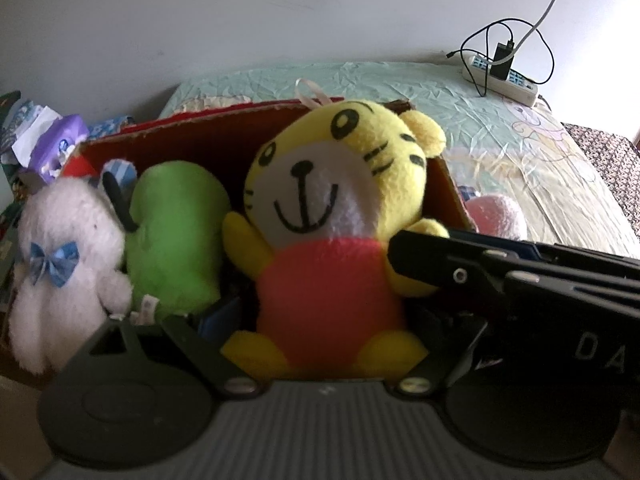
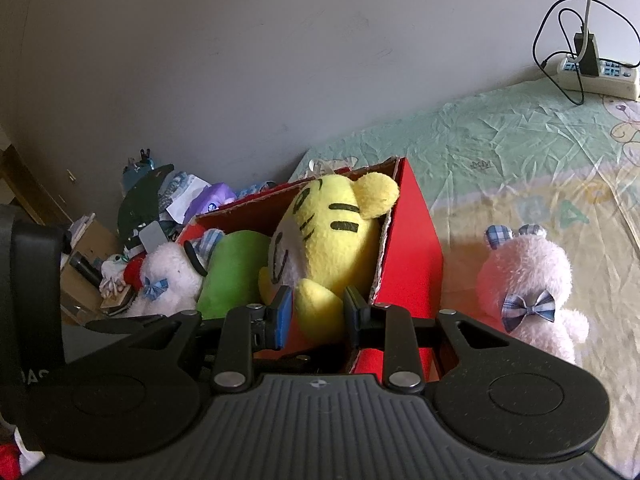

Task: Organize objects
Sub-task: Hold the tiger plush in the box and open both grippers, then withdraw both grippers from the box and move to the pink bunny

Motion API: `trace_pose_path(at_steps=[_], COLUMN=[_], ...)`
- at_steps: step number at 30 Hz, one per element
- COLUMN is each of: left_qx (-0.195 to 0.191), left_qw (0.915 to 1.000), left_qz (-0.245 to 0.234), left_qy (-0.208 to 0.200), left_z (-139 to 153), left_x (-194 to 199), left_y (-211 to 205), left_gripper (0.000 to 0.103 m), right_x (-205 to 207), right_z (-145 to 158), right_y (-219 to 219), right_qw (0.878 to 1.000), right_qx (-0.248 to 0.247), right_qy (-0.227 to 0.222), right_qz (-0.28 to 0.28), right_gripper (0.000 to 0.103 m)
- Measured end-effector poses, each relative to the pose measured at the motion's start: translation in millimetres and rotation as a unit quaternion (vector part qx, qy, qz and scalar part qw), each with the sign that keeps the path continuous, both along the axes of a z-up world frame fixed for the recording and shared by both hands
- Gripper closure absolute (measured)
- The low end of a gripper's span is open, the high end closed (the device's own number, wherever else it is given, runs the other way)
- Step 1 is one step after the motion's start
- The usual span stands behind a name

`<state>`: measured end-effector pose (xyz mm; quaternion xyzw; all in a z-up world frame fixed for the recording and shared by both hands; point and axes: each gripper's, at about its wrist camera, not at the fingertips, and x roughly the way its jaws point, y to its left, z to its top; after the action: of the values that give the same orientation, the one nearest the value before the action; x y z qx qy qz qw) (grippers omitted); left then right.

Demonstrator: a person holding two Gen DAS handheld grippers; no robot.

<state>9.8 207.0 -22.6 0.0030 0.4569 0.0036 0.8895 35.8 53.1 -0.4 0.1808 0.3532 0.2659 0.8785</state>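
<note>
A bed point(image 2: 520, 152) under a crinkled pale green sheet carries everything, and its far edge runs along a plain grey wall. Near the bed's left edge stands a red cardboard box point(image 2: 416, 248), open at the top, its right wall slanting outward. Crowded inside, from left to right, are a white plush with a blue bow point(image 1: 60, 248), a green plush point(image 1: 172, 236) and a yellow tiger plush point(image 1: 320, 216) in a red shirt, which sits upright against the box's right wall with its head above the rim. Outside the box, on the open sheet to its right, sits a pink plush with a checked bow point(image 2: 528, 288), just beside the red wall but apart from it. Beyond the bed's left edge lies a heap of clutter, a purple tissue pack point(image 1: 56, 148) among it. At the bed's far right corner a white power strip point(image 1: 500, 76) lies with black and white cables looped over it.

The right gripper point(image 2: 320, 312) points down over the box's near right corner, its jaws pinching the tiger's yellow arm. The left gripper point(image 1: 320, 344) is tilted steeply down at the tiger's lower body, its jaws spread wide to either side of the tiger's feet; whether the pads touch the plush cannot be told. The right gripper's black frame crosses in front of it from the right.

The sheet right of the box and toward the far edge lies open.
</note>
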Motion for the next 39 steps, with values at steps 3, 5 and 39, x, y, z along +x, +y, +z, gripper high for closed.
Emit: trace_pose_path(at_steps=[3,5,39], left_qx=[0.0,-0.002,-0.003], left_qw=[1.0,1.0,0.9991], left_qz=[-0.002,-0.009,-0.03], left_qy=[0.001,0.0,-0.032], left_z=[0.5,0.6,29.6], left_x=[0.2,0.6,-13.1], left_y=[-0.2,0.3,15.8], left_gripper=[0.015,0.015,0.016], right_x=[-1.5,-2.5,-25.4], right_z=[0.0,-0.5,15.1], right_y=[2.0,2.4,-6.9], right_qw=[1.0,1.0,0.997], right_qx=[-0.005,-0.006,0.047], right_qy=[-0.002,-0.002,0.017], right_qz=[-0.007,-0.015,-0.062], right_gripper=[0.074,0.074,0.067])
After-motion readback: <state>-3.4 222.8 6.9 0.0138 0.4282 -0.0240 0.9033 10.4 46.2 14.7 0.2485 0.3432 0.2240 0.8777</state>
